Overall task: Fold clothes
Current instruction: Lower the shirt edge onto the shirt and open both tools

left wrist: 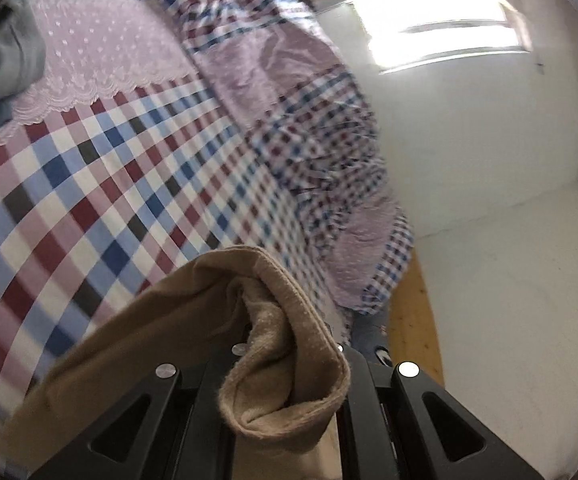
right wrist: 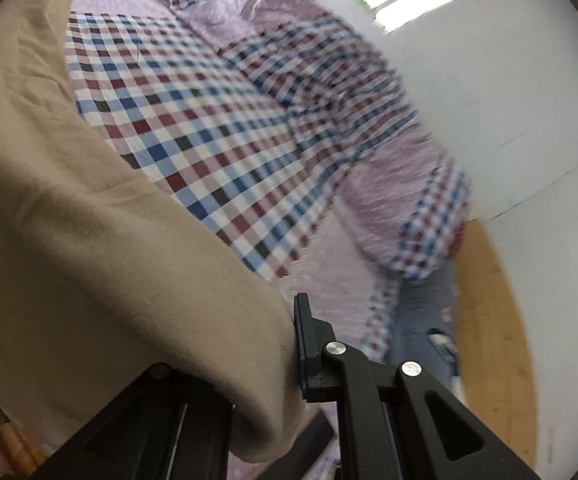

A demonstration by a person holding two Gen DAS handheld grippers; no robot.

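Item: my left gripper [left wrist: 285, 360], black, two-fingered. Jaws drawn in close on a bunched hem of the tan, soft-napped fleece garment [left wrist: 193, 320]; the cloth curls over and hides the fingertips, its fuzzy inner side showing.

Item: my right gripper [right wrist: 289, 344], black. The same tan fleece garment [right wrist: 89, 240] drapes across it and covers one finger entirely; the other finger stands bare beside the cloth. I cannot tell how far these jaws are parted or whether they pinch the fabric.

Item: the garment's place. It hangs between my two tools, lifted above the checked bedspread [left wrist: 109, 184] of red, blue, white and dark squares.

Item: lilac dotted lace-edged cloth [left wrist: 105, 56], lying flat on the bedspread, far side.

Item: grey fabric [left wrist: 1, 60], at the left edge, partly over the lace cloth.

Item: rumpled quilt in plaid and lilac patches [right wrist: 369, 140], along the bed's edge.

Item: yellow wooden floor [right wrist: 489, 320], white wall [left wrist: 489, 140], bright window [left wrist: 441, 28].
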